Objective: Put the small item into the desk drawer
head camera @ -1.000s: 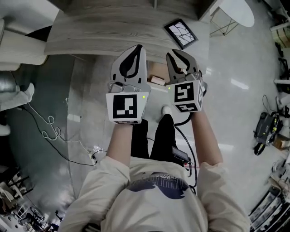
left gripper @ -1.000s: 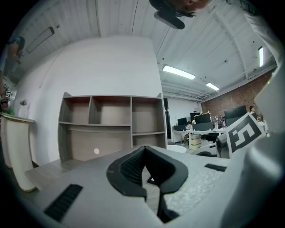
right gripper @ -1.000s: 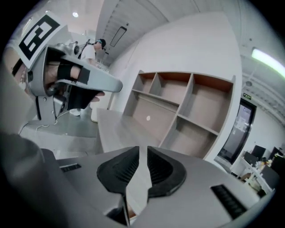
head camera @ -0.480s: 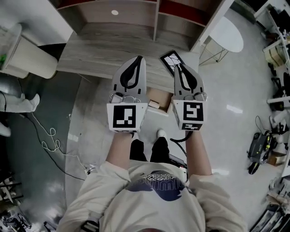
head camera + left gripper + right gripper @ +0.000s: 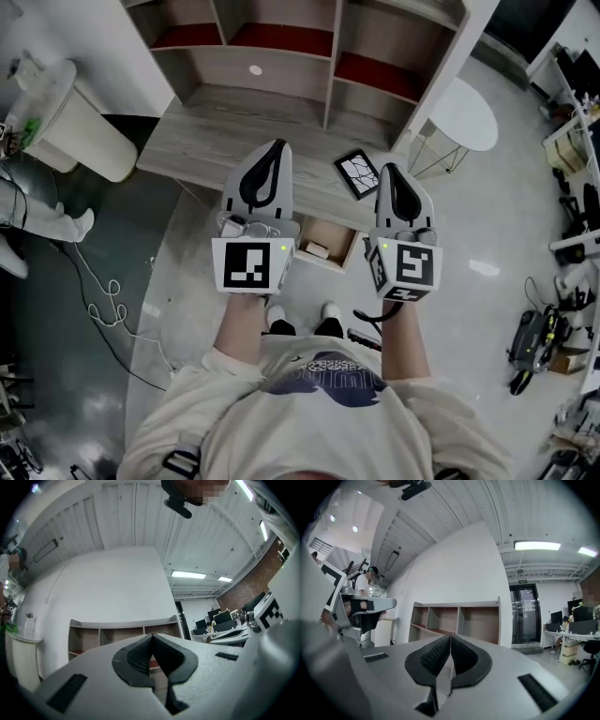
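The small item (image 5: pixel 316 250), a pale block, appears to lie inside the open drawer (image 5: pixel 339 236) that juts out from under the front edge of the desk (image 5: pixel 216 131); so the placing itself looks done. The left gripper (image 5: pixel 271 148) has its jaws together with nothing between them; the right gripper (image 5: pixel 393 172) has just been closing its jaws, which now meet on nothing too. Both are held high over the front of the desk, well apart from the drawer below; a framed picture (image 5: pixel 357 174) lies on the desk between them. What seems left (if the task wants it) is pushing the drawer shut, since it stands pulled out.
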{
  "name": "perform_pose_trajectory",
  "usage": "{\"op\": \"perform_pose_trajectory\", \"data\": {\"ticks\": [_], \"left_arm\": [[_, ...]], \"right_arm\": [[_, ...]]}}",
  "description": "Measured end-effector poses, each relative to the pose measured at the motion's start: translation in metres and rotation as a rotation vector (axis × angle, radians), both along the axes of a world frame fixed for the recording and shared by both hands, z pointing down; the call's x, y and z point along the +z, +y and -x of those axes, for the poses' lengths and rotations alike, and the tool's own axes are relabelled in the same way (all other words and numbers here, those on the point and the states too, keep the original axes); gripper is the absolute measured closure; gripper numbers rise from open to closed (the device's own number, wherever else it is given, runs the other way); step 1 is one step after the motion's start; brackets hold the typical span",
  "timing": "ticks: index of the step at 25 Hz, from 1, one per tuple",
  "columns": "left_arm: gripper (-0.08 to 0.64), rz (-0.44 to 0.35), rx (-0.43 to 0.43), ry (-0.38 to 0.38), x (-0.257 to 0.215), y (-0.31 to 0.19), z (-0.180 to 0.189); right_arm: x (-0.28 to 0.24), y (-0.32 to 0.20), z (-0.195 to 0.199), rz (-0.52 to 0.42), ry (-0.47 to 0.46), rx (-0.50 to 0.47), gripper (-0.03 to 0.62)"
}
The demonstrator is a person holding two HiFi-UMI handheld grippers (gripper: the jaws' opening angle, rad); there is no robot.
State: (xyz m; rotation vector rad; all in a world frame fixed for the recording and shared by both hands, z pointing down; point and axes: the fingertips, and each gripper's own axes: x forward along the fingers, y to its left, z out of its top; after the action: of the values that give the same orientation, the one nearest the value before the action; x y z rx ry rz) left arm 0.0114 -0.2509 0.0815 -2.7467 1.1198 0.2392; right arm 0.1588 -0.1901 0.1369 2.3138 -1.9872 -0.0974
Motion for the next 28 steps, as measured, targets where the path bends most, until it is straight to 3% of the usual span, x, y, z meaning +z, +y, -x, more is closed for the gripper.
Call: {"op": "perform_pose_trajectory", "data": {"ticks": [21,28], "left_arm": [[0.551,0.014,-0.041,-0.052,0.013,-0.010,0.003],[0.552,0.009,-0.048,-0.051,0.013,-0.009,0.006]], "right_arm": [[-0.013,0.000,-0.011,-0.028,0.035,0.011,0.594],[-0.002,-0.005,-0.010,0.018,0.052,0.024,0.595]]}}
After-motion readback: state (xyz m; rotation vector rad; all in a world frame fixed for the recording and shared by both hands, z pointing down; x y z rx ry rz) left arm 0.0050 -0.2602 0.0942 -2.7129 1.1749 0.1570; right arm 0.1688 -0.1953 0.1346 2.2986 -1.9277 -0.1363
